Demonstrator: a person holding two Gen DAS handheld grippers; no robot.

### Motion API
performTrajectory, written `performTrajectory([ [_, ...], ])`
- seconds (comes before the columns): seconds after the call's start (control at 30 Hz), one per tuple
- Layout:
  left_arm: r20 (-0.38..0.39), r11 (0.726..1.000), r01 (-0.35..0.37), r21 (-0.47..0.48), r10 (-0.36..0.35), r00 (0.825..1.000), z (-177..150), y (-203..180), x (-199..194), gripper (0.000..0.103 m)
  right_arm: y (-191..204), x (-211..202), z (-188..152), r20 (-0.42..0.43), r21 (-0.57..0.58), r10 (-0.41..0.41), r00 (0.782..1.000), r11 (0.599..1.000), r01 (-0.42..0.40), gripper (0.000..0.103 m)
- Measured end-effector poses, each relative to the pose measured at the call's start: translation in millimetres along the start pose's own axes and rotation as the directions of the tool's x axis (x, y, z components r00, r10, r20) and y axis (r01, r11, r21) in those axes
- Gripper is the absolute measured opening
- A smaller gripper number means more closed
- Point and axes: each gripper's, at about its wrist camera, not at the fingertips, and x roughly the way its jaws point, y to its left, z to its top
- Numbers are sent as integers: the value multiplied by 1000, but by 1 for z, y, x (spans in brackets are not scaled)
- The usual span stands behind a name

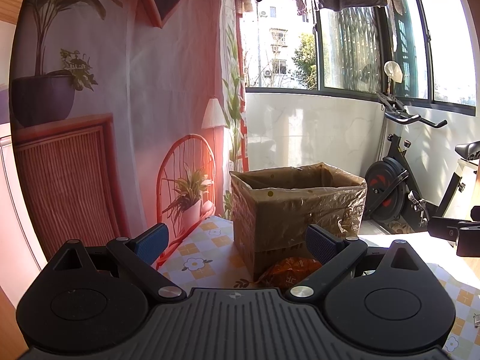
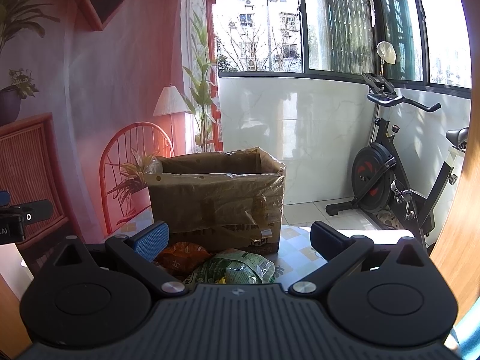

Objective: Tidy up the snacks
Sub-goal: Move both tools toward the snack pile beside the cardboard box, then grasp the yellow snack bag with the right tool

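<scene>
Orange, the crinkled snack bag [image 1: 289, 270] lay on the tiled surface [image 1: 207, 240], touching the front of the plastic-lined cardboard box [image 1: 288, 207]. The left tool [image 1: 237, 241] hung above it with jaws spread wide, grasping nothing; the bag sat low between its fingers, nearer the right one. The right tool [image 2: 240, 240] was also released. Below it lay the green snack bag [image 2: 237, 267], just beside the orange one and before the box.
</scene>
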Motion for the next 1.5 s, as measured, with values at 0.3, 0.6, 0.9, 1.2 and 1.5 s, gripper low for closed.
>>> performTrajectory([
  [0.3, -12, 1000, 13, -2, -13, 1000, -1, 0, 1, 100, 0, 1, 1, -6, 2, 3, 1000, 1000, -3, 102],
  [0.6, -141, 993, 115, -25, -118, 983, -5, 2, 26, 100, 2, 13, 4, -64, -40, 30, 998, 999, -33, 103],
  [0.9, -215, 980, 160, -120, -183, 959, -22, 18, 68, 100, -1, 51, 2, -136, -141, 25, 990, 989, -44, 103],
  [1.2, -278, 989, 113, -100, -137, 951, -42, 18, 111, 99, -5, 102, -36, -255, -112, 71, 964, 988, -103, 98],
  [1.5, -372, 992, 112, -58, -125, 920, -62, 18, 137, 97, 9, 156, -73, -424, -82, 177, 888, 969, -233, 95],
])
